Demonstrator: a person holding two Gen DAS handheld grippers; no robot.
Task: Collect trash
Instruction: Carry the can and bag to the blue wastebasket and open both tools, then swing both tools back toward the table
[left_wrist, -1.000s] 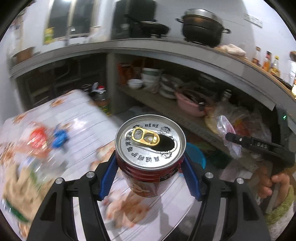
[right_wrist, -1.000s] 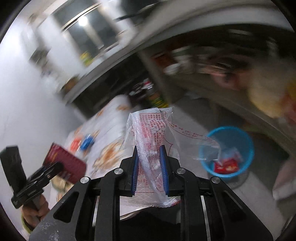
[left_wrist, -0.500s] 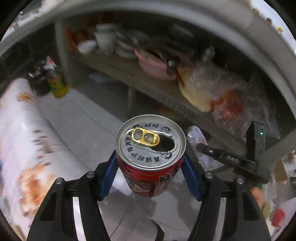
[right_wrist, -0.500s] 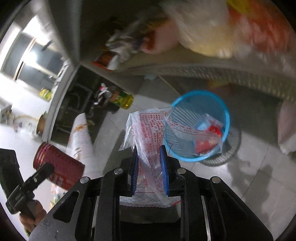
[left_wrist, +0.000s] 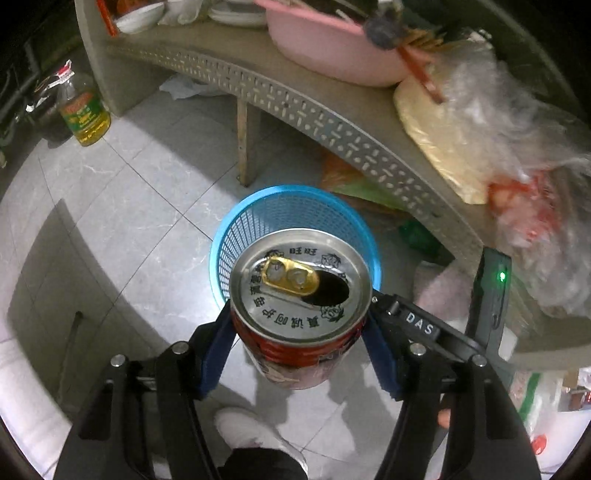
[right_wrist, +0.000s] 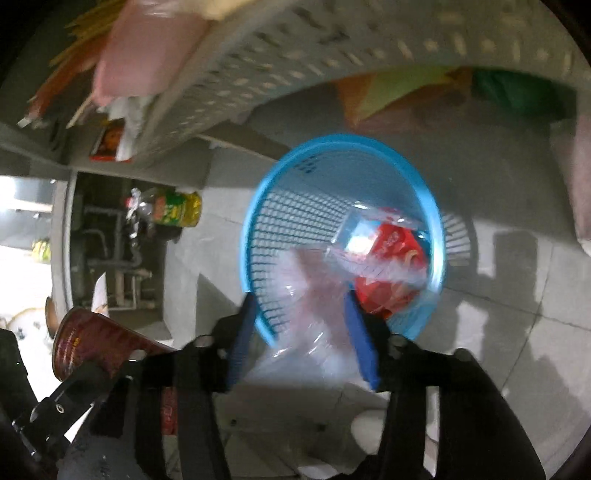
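My left gripper (left_wrist: 299, 332) is shut on a red drink can (left_wrist: 299, 288) with an open silver top. It holds the can just above a blue mesh basket (left_wrist: 236, 225) on the floor. In the right wrist view my right gripper (right_wrist: 303, 332) hangs over the same basket's rim (right_wrist: 332, 142), its jaws opening. A blurred clear plastic wrapper (right_wrist: 310, 295) with red print lies loose between the blue pads, which no longer press on it. A red packet (right_wrist: 391, 251) lies in the basket. The can (right_wrist: 88, 339) shows at lower left.
A grey perforated shelf (left_wrist: 332, 122) overhangs the basket and carries a pink basin (left_wrist: 325, 48) and plastic bags (left_wrist: 498, 122). An oil bottle (left_wrist: 83, 114) stands on the tiled floor at left. A person's white shoe (left_wrist: 251, 428) is below the can.
Both grippers have swung down from the table towards the blue basket. The right jaws have spread apart and the wrapper has come loose. The can has stayed in the left grip.
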